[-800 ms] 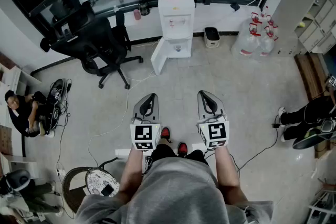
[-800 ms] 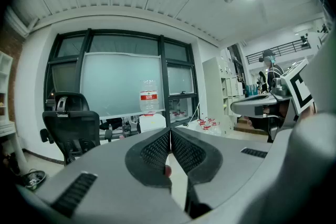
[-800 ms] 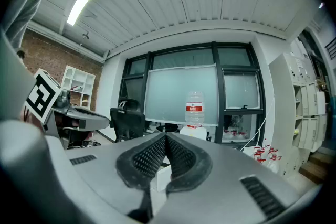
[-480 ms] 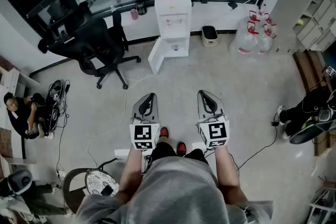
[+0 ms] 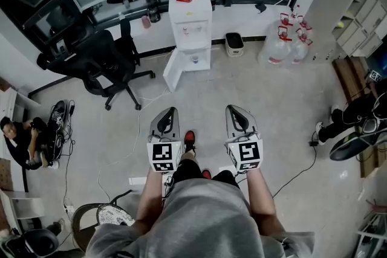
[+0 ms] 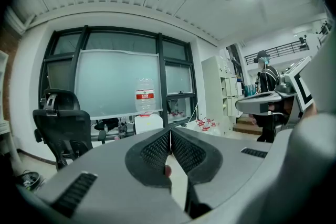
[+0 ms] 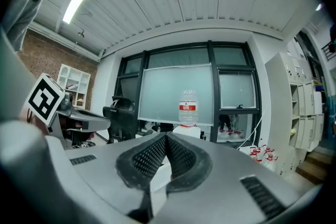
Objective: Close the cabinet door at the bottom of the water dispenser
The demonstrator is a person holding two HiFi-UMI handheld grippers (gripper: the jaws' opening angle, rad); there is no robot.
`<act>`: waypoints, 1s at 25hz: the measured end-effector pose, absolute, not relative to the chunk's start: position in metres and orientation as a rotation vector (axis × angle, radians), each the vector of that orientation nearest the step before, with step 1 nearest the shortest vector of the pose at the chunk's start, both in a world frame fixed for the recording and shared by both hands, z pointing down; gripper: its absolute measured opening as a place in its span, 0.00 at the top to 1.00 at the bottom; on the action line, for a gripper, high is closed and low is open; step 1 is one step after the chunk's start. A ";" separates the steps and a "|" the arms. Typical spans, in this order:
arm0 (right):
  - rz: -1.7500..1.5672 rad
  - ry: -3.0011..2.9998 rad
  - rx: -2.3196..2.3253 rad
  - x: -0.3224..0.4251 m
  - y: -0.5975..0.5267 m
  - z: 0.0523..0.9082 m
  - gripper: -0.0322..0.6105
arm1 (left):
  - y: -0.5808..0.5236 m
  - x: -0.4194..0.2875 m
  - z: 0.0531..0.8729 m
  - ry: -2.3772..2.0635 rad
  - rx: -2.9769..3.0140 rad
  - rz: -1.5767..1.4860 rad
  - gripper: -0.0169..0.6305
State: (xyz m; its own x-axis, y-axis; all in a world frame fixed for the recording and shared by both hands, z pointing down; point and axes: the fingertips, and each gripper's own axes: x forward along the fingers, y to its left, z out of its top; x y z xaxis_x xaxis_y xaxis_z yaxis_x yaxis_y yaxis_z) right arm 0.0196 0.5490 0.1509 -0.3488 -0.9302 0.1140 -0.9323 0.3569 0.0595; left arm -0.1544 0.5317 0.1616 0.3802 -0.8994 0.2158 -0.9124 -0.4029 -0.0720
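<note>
Both tools are closed tight and empty: left gripper (image 5: 172, 110) and right gripper (image 5: 233, 108) sit well apart from the water dispenser (image 5: 190, 21), its cabinet door (image 5: 172, 72) swung open.

We list: water dispenser (image 5: 190, 21) ahead; cabinet door (image 5: 172, 74) at its bottom left; office chair (image 5: 97, 63) further left; spare bottles (image 5: 284, 46) to its right.
</note>
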 end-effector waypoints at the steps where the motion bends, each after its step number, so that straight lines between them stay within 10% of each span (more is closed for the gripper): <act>1: 0.023 -2.476 1.715 0.021 0.543 0.151 0.93 | 0.525 -0.153 0.162 -1.681 2.564 0.340 0.94; 25: 0.162 -2.408 1.745 0.012 0.235 0.174 0.93 | 0.209 -0.157 0.187 -1.565 2.551 0.409 0.94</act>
